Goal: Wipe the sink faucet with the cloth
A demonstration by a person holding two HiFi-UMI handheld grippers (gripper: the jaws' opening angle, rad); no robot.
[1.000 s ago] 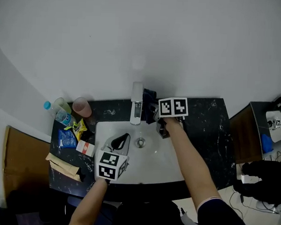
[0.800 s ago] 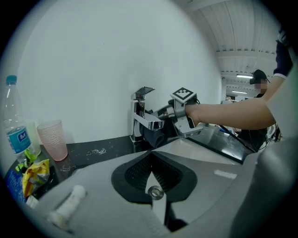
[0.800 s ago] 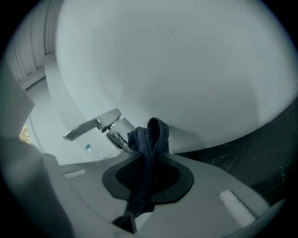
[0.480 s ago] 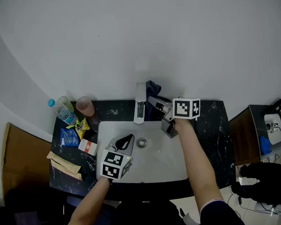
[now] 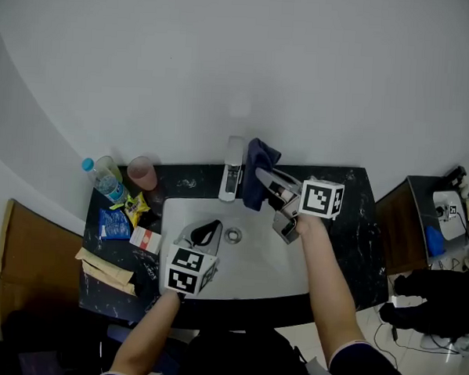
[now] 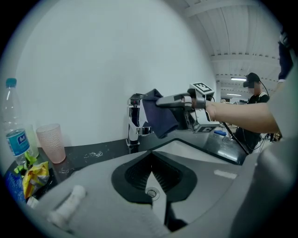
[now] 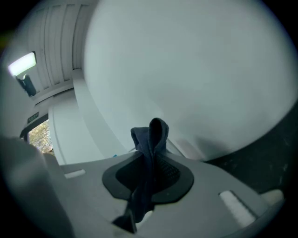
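Note:
The chrome faucet (image 5: 230,172) stands at the back of the white sink (image 5: 261,274). A dark blue cloth (image 5: 259,171) hangs just right of the faucet's top, clamped in my right gripper (image 5: 263,176), which reaches in from the right. In the left gripper view the cloth (image 6: 158,117) overlaps the faucet (image 6: 134,122); whether they touch is unclear. The right gripper view shows the cloth (image 7: 151,139) folded and pinched in my right gripper (image 7: 148,173). My left gripper (image 5: 205,234) hovers over the basin's left part, shut and empty, and appears again (image 6: 152,179) in its own view.
On the black counter (image 5: 350,220), left of the sink, stand a water bottle (image 5: 101,180) and a pink cup (image 5: 143,174), with snack packets (image 5: 117,222), a small box (image 5: 145,239) and a paper bag (image 5: 105,268). The drain (image 5: 233,235) lies mid-basin. A person (image 6: 253,93) stands far behind.
My right gripper has pulled back to the right and risen, still holding the cloth, which now hangs higher beside the faucet's top. The left gripper has stayed over the basin.

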